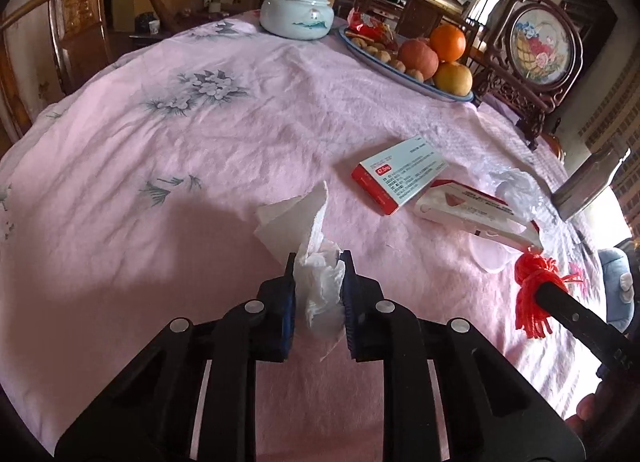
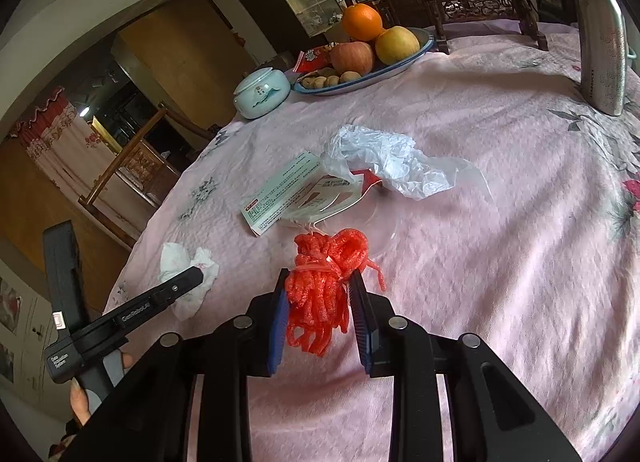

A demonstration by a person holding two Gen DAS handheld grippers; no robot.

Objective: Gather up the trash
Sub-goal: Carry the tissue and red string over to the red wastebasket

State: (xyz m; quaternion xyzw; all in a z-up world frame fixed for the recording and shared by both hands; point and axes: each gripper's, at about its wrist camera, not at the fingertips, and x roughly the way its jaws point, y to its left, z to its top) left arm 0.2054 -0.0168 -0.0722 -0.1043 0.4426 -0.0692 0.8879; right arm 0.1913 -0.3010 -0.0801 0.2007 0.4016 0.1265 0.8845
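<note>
While the left hand-held gripper (image 1: 318, 262) pinches one crumpled white paper tissue (image 1: 320, 286) between its blue pads, the right hand-held gripper (image 2: 320, 282) clamps one bundle of red foam netting (image 2: 324, 294). Ahead of both lie three more pieces of litter: one red-and-white medicine box (image 1: 400, 177), one flat white-and-red packet (image 1: 468, 207) touching it, and one crinkled clear plastic bag (image 2: 392, 163) draped over the packet. Everything rests on a round worktop under a pink floral cloth (image 1: 200, 141). Farther ahead stand one pale lidded ceramic jar (image 1: 298, 13), one oval fruit plate (image 1: 404, 73) and one tall steel flask (image 2: 600, 41).
</note>
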